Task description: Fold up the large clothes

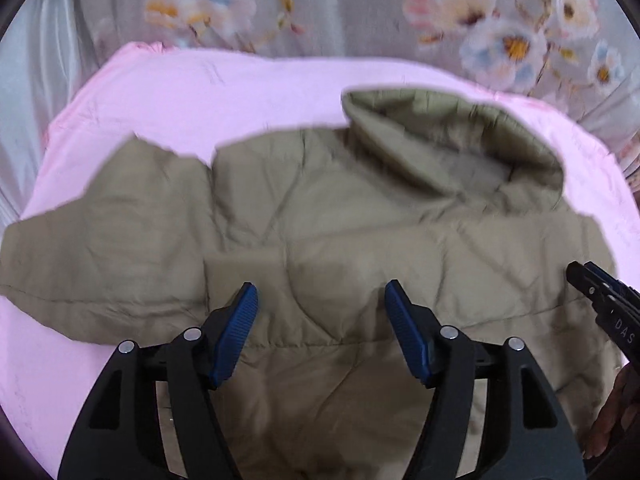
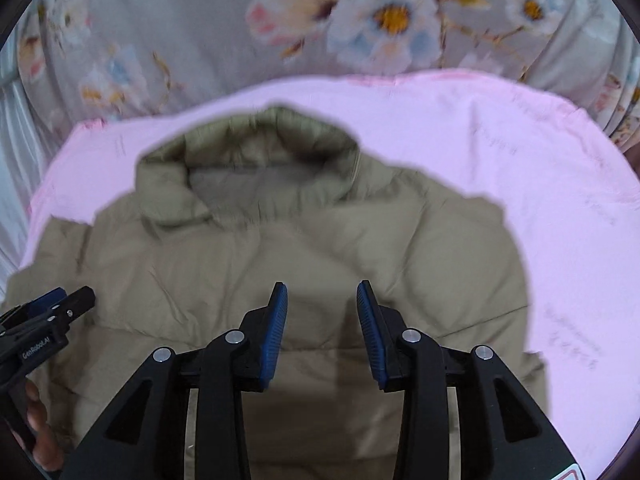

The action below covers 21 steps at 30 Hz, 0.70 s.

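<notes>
A khaki quilted hooded jacket [image 1: 320, 248] lies spread on a pink sheet [image 1: 240, 96], hood [image 1: 460, 140] toward the far side. My left gripper [image 1: 321, 292] is open and empty, hovering over the jacket's body. My right gripper [image 2: 322, 292] is open and empty, over the jacket [image 2: 280, 256] below the hood [image 2: 256, 160]. The right gripper also shows at the right edge of the left wrist view [image 1: 600, 300]. The left gripper shows at the left edge of the right wrist view [image 2: 48, 316].
The pink sheet [image 2: 540, 208] covers the surface around the jacket. A grey floral curtain [image 1: 360, 4] hangs behind it, also in the right wrist view [image 2: 200, 32]. A sleeve [image 1: 100, 248] lies out to the left.
</notes>
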Available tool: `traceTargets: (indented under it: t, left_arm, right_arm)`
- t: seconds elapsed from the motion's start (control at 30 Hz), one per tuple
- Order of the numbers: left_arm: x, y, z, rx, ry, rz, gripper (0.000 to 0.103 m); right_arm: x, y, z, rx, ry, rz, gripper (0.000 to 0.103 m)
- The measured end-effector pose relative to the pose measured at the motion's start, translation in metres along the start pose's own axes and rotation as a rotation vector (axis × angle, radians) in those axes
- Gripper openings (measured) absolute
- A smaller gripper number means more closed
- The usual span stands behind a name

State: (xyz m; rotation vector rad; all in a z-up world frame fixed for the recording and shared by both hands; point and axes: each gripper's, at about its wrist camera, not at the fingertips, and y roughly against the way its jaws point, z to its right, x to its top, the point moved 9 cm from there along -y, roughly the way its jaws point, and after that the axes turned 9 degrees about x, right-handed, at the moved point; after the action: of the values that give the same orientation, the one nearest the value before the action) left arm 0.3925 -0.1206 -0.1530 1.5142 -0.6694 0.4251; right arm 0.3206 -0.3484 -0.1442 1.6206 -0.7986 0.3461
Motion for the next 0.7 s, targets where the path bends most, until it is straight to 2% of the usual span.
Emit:
traceTargets:
  t: [0.07, 0.2, 0.43, 0.53, 0.57, 0.63, 0.67, 0.7]
  left_arm:
    - [-0.009, -0.007, 0.001, 0.025, -0.007, 0.040, 0.071]
    - [-0.010, -0.007, 0.006, 0.067, -0.034, 0.057, 0.073]
    - [-0.011, -0.006, 0.004, 0.080, -0.034, 0.063, 0.075]
    - [-0.010, 0.003, -0.009, 0.007, 0.043, 0.067, 0.078]
    - [-0.012, 0.011, -0.023, -0.029, 0.096, 0.051, 0.078]
    - [-0.016, 0.028, -0.054, -0.091, 0.192, 0.030, 0.082]
    - [-0.016, 0.039, -0.084, -0.107, 0.257, 0.033, 0.090]
    - [-0.016, 0.047, -0.115, -0.098, 0.314, 0.047, 0.092]
  right_arm:
    - [-0.016, -0.014, 0.002, 0.006, -0.011, 0.001, 0.037]
    - [-0.023, -0.014, 0.000, -0.027, 0.008, 0.021, 0.037]
    - [-0.022, -0.017, 0.003, -0.051, 0.024, 0.012, 0.037]
    - [-0.019, -0.018, 0.004, -0.039, 0.020, 0.011, 0.038]
    - [-0.019, -0.017, 0.005, -0.025, 0.011, 0.014, 0.039]
    - [-0.018, -0.007, 0.005, -0.033, 0.003, 0.024, 0.039]
    - [-0.018, 0.004, 0.001, -0.042, 0.007, 0.033, 0.039]
    - [-0.020, 0.017, -0.005, -0.027, 0.007, 0.051, 0.041]
